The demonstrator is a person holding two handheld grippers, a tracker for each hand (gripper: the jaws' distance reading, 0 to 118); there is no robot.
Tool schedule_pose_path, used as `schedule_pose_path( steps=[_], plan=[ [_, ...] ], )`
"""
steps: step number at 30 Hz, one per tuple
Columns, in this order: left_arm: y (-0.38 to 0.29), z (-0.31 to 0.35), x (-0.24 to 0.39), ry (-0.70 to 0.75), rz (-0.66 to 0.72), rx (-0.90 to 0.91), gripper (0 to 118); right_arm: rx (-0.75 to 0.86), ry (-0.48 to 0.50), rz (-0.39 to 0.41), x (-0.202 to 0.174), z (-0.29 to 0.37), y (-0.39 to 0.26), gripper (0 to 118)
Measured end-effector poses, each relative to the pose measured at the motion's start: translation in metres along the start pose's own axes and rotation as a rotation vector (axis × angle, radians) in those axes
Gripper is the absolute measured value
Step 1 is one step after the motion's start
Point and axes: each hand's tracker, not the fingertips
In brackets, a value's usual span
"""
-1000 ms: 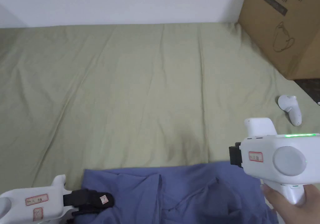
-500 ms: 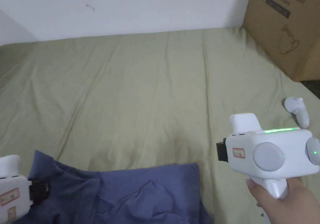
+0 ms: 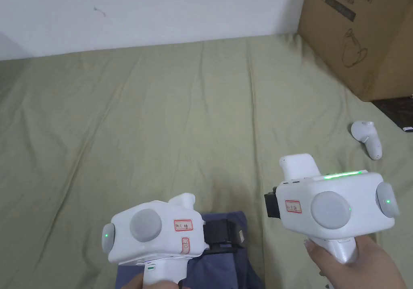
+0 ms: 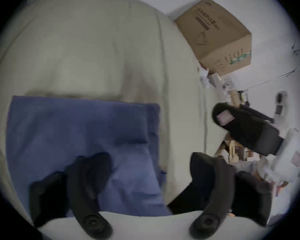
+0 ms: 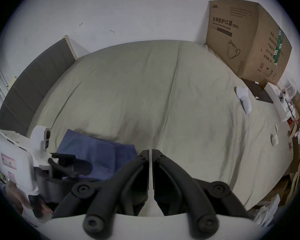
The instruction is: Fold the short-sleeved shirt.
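From the head view we see the blue shirt (image 3: 226, 261) at the bottom centre of the frame, lying on the green bed sheet (image 3: 161, 120), with most of it cut off by the lower edge. The left hand-held gripper (image 3: 226, 237) sits at the bottom centre, directly over the shirt's top right corner, while the right hand-held gripper (image 3: 271, 205) hangs to the right of that, above bare sheet; we judge the left one the nearer to the cloth. In the left gripper view the shirt (image 4: 80, 139) fills the lower left as a compact folded rectangle, its long axis running left to right across the frame, and the left hand-held gripper (image 4: 151, 167) has its jaws spread wide, holding nothing, one jaw over the cloth and the other past its right edge. The right hand-held gripper (image 4: 222, 117) shows at the right of this frame, apart from the shirt. In the right gripper view the right hand-held gripper (image 5: 150, 152) has its jaws pressed together on nothing, and the shirt (image 5: 93, 150) lies to the lower left of them, just beside the tips.
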Motion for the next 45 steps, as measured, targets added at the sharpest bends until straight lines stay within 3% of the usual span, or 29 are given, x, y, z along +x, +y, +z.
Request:
schedule_pose_path(
  steps=[3,7,8,9,10,11,14,23,26,29,32,35,37,40,45],
  plan=[
    [-0.001,0.027,0.002,-0.005,-0.059,0.047,109,-0.003,0.002,0.0,0.001,-0.001,0.0,3],
    [-0.002,0.075,-0.001,0.201,-0.207,0.157,99,0.01,0.009,-0.013,0.003,-0.003,0.002,3],
    [-0.003,0.087,-0.001,0.23,-0.247,0.189,89,0.016,0.01,-0.015,0.003,-0.002,0.003,3],
    [-0.003,0.092,-0.001,0.244,-0.264,0.189,62,0.02,0.011,-0.015,0.003,-0.002,0.004,3],
    [-0.003,0.094,0.0,0.255,-0.272,0.178,26,0.023,0.011,-0.014,0.003,-0.001,0.004,3],
    [-0.004,0.093,0.001,0.27,-0.284,0.166,0,0.029,0.008,-0.013,0.003,0.0,0.005,3],
    [-0.008,0.075,-0.003,0.176,-0.27,0.096,0,0.038,-0.002,-0.015,0.006,0.002,0.007,3],
    [-0.034,-0.043,0.005,0.182,-0.322,-0.112,0,0.029,-0.032,-0.025,0.019,0.008,0.003,3],
    [-0.031,-0.043,0.015,0.088,-0.3,-0.102,0,0.027,-0.037,-0.032,0.022,0.01,0.001,3],
    [-0.038,-0.04,0.024,-0.211,-0.205,-0.208,0,0.034,-0.023,-0.058,0.025,0.013,0.002,3],
    [-0.048,-0.015,0.039,-0.145,-0.327,-0.133,0,0.05,-0.012,-0.069,0.027,0.019,0.003,3],
    [-0.049,0.031,0.03,-0.096,-0.326,-0.036,0,0.088,0.009,-0.072,0.028,0.03,0.003,3],
    [-0.045,0.064,0.01,-0.086,-0.259,0.054,0,0.092,0.051,-0.078,0.026,0.034,0.003,3],
    [-0.041,0.115,-0.032,-0.003,-0.137,0.199,0,0.053,0.2,-0.105,0.014,0.031,-0.001,3],
    [-0.043,0.168,-0.105,0.104,0.095,0.363,0,-0.166,0.644,-0.247,-0.017,-0.014,-0.029,3]
  ],
)
